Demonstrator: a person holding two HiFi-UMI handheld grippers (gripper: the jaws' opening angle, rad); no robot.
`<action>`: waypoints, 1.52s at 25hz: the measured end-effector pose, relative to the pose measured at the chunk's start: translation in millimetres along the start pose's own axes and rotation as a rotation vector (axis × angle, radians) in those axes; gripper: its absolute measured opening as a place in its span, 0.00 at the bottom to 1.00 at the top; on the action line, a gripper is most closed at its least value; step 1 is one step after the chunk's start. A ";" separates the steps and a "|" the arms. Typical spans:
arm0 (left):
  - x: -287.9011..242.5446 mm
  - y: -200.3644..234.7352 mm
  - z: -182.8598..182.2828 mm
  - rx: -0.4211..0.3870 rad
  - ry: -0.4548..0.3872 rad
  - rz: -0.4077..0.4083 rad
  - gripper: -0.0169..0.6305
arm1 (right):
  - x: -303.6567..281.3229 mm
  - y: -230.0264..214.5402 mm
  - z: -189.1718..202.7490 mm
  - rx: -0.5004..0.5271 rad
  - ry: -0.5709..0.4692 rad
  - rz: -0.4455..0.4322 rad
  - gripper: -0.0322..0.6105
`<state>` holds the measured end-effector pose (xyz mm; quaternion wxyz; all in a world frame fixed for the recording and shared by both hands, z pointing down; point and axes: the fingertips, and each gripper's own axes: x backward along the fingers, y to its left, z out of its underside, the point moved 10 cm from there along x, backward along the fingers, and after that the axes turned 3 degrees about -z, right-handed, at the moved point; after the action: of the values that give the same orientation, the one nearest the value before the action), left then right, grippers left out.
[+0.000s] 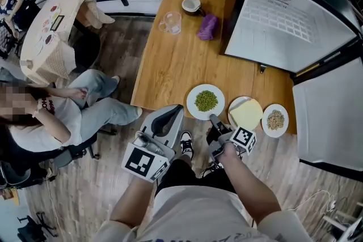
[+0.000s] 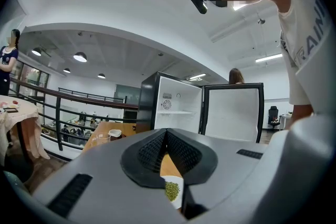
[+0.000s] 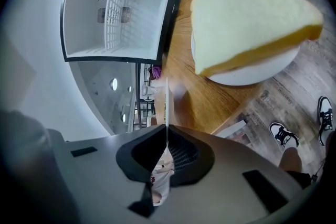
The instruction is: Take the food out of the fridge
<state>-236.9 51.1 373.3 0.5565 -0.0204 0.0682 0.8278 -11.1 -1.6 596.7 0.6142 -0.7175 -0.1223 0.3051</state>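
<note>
Three plates stand in a row along the near edge of the wooden table (image 1: 176,65): green peas (image 1: 206,101), a slice of bread (image 1: 246,114) and grains (image 1: 275,119). My right gripper (image 1: 213,119) is rolled on its side and shut on the near rim of the pea plate, which shows edge-on as a thin white line (image 3: 167,105) between the fingers of the right gripper (image 3: 167,131). The bread (image 3: 247,18) lies on its plate just beside it. My left gripper (image 1: 177,110) hangs shut and empty at the table's edge, left of the peas (image 2: 172,190).
The black fridge (image 1: 283,20) stands open at the table's right end, its white inside bare and its door (image 1: 329,116) swung toward me. At the far end are a glass cup (image 1: 170,22), a bowl (image 1: 191,5) and a purple cloth (image 1: 207,26). A person (image 1: 51,116) sits at left.
</note>
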 end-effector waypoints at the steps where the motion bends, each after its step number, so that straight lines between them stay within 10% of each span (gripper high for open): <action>1: -0.3 0.0 0.3 0.000 0.002 0.000 0.04 | -0.4 -1.3 0.2 0.000 0.001 0.004 0.09; 38: -8.1 -3.4 9.4 0.005 0.036 0.018 0.04 | 13.4 -29.5 15.2 -0.032 0.089 0.204 0.20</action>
<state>-230.3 46.1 383.2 0.5477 -0.0332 0.0804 0.8321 -3.6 24.4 620.1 0.5734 -0.7486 -0.0261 0.3319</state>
